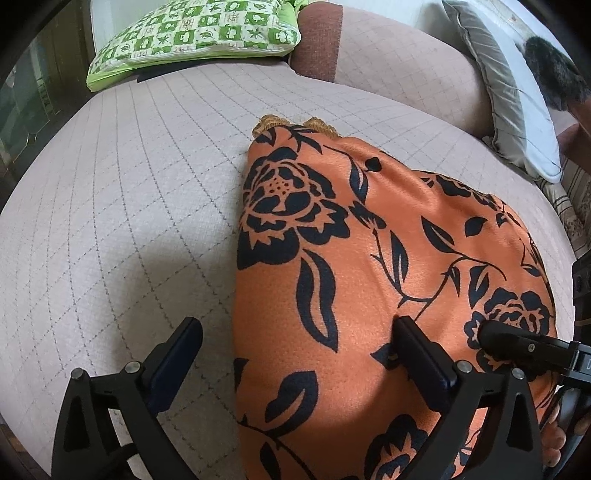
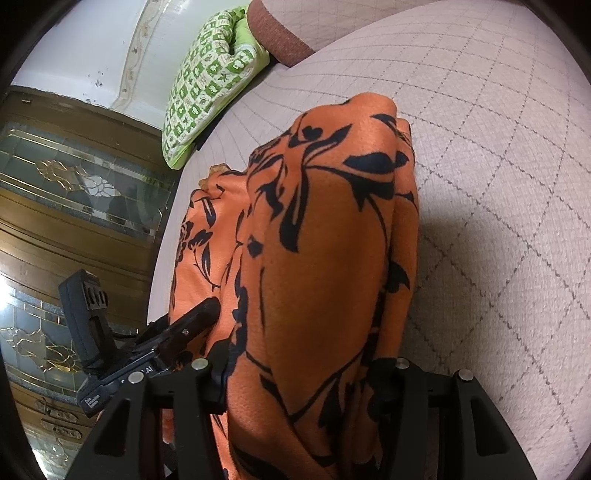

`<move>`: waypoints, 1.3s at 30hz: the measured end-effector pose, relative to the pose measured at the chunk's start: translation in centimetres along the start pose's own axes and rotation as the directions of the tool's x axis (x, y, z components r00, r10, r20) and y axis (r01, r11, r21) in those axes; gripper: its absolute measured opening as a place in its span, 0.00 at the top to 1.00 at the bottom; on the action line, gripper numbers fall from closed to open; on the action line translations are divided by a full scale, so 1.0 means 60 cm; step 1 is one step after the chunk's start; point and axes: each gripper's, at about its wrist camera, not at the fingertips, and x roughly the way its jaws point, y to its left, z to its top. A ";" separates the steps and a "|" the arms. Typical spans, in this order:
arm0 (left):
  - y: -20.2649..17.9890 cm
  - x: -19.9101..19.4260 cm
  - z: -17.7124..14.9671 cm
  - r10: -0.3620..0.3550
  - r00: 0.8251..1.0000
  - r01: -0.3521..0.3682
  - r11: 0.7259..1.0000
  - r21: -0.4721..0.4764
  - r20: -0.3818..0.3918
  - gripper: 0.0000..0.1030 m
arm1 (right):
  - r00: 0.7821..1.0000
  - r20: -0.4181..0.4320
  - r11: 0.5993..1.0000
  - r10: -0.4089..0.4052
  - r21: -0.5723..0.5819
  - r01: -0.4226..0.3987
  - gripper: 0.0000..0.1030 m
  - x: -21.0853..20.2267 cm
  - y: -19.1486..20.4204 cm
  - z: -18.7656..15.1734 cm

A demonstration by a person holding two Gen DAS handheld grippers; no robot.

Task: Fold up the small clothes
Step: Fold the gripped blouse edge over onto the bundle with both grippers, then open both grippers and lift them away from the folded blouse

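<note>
An orange garment with black roses (image 1: 369, 266) lies on the quilted beige cushion (image 1: 129, 177). My left gripper (image 1: 295, 339) is open above the garment's left edge, its right finger (image 1: 421, 350) on the cloth and its left finger (image 1: 177, 354) over bare cushion. My right gripper (image 2: 303, 373) is shut on a bunched fold of the garment (image 2: 325, 240) and holds it raised. The right gripper's fingertip (image 1: 509, 339) shows in the left wrist view at the right. The left gripper's fingertip (image 2: 199, 317) shows in the right wrist view on the cloth.
A green-and-white patterned pillow (image 1: 199, 33) lies at the back of the cushion. A brown armrest (image 1: 317, 40) and a grey pillow (image 1: 509, 92) stand at the back right. A wooden cabinet with glass panels (image 2: 74, 177) is beyond the cushion's edge.
</note>
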 end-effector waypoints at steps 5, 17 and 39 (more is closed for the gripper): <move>-0.005 -0.004 -0.008 0.012 1.000 -0.013 1.000 0.011 0.027 0.00 | 1.000 0.012 1.000 0.005 0.007 -0.005 0.46 -0.004 -0.006 -0.006; -0.020 -0.018 -0.037 0.051 0.993 -0.050 0.999 -0.012 0.105 0.00 | 0.998 0.056 0.999 0.005 0.046 -0.008 0.46 -0.019 -0.017 -0.030; -0.014 -0.052 -0.094 0.058 0.994 -0.042 0.986 -0.158 0.093 0.00 | 0.989 0.146 0.986 0.020 0.161 -0.043 0.38 -0.111 -0.055 -0.105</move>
